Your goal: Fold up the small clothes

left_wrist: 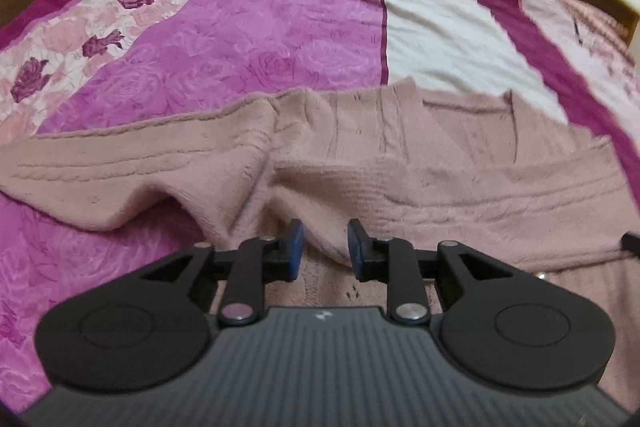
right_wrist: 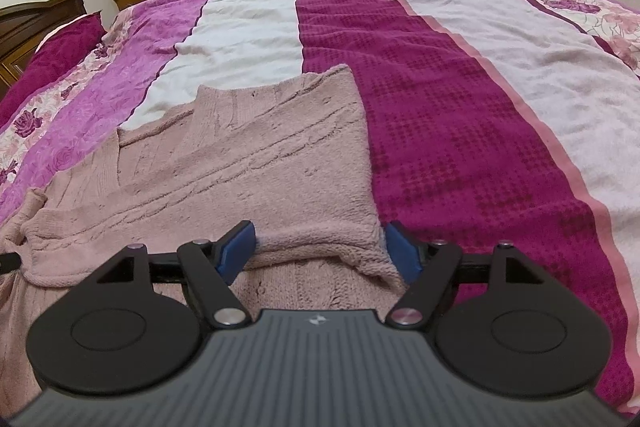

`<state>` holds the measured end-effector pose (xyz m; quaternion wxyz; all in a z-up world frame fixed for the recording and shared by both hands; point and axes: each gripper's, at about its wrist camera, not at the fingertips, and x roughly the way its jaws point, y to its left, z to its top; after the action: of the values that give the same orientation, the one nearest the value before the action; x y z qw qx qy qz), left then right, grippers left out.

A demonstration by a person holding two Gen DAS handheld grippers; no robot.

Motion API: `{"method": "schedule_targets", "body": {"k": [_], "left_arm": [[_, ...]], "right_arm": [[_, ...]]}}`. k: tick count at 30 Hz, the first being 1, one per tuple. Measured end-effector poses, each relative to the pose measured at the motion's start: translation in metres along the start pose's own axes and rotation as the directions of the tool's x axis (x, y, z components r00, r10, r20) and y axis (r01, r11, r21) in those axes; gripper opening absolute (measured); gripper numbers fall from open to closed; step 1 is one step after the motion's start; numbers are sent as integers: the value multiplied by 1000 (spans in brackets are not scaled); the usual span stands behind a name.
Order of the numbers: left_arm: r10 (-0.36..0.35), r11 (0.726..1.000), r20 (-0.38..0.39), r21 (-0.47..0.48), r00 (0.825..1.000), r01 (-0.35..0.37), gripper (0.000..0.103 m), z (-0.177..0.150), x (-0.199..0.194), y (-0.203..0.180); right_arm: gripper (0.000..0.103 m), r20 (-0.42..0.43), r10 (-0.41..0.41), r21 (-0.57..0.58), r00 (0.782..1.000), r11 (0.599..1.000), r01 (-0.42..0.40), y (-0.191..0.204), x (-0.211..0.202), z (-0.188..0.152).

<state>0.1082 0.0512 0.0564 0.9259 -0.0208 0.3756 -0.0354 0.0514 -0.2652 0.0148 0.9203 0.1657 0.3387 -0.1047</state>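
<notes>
Pink knit sweater point(left_wrist: 400, 163) lies spread on the striped bedspread point(left_wrist: 280, 27), near edge of bed; one sleeve point(left_wrist: 120, 163) trails out flat to the left in the left wrist view, the other already laid across the body point(right_wrist: 248, 163); left gripper point(left_wrist: 325, 247) low over a raised fold of knit, jaws a little apart, fold sitting between the pads but not pinched as far as can be seen; right gripper point(right_wrist: 320, 247) at the sweater's right edge, jaws wide apart, astride the folded sleeve end, gripping nothing; fabric reads as soft, thick, fluffy, light; no stiffness, will sag and drape when lifted, likely to stretch if pulled by one point; not slippery, fuzzy pile should hold in the pads; best taken at doubled edges or ribbed hem and cuff, both grippers together to keep the fold square.
</notes>
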Motion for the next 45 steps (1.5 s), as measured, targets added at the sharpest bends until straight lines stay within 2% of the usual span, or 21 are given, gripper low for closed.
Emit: {"method": "schedule_targets", "body": {"k": [3,7,11,16,21,24,32,36,40,41,42,43,45], "left_arm": [[9,1000,13,-19,1000,-9,30,7,-1,8],[29,999,-9,12,1000,-29,32,14,17,11],[54,998,-54,20,997,-53,32,16,41,17],[7,999,-40,-40,999,-9,32,19,49,27],[-21,998,-21,-54,1000,20,32,20,52,28],[-44,997,-2,-58,999,44,32,20,53,29],[-120,989,47,-87,992,124,33,23,48,37],[-130,989,32,-65,991,132,39,24,53,34],[-127,990,3,-56,992,127,40,22,64,30],[-129,990,8,-53,992,130,38,20,64,30],[-130,991,24,-40,991,131,31,19,62,29],[-131,991,52,-19,990,133,1,18,57,26],[-119,993,126,-3,985,120,1,20,42,22]], "right_arm": [[78,2,-6,-3,1000,1000,6,0,0,0],[78,2,-1,5,1000,1000,1,0,-1,6],[78,30,-1,-15,1000,1000,1,-3,3,26],[78,69,20,-25,997,1000,-18,-15,30,61],[78,46,71,50,996,996,-73,-29,69,83],[76,38,67,31,997,997,-68,-26,86,87],[51,54,55,-17,997,998,-54,-18,103,81],[31,84,47,-37,995,998,-44,-14,103,78],[18,124,32,-40,992,999,-28,-14,98,74],[16,133,27,-40,991,999,-22,-14,96,73],[15,141,24,-35,990,999,-19,-15,96,73],[14,150,21,-30,988,999,-16,-16,95,72],[13,173,8,-21,985,1000,-4,-17,93,71]]}}
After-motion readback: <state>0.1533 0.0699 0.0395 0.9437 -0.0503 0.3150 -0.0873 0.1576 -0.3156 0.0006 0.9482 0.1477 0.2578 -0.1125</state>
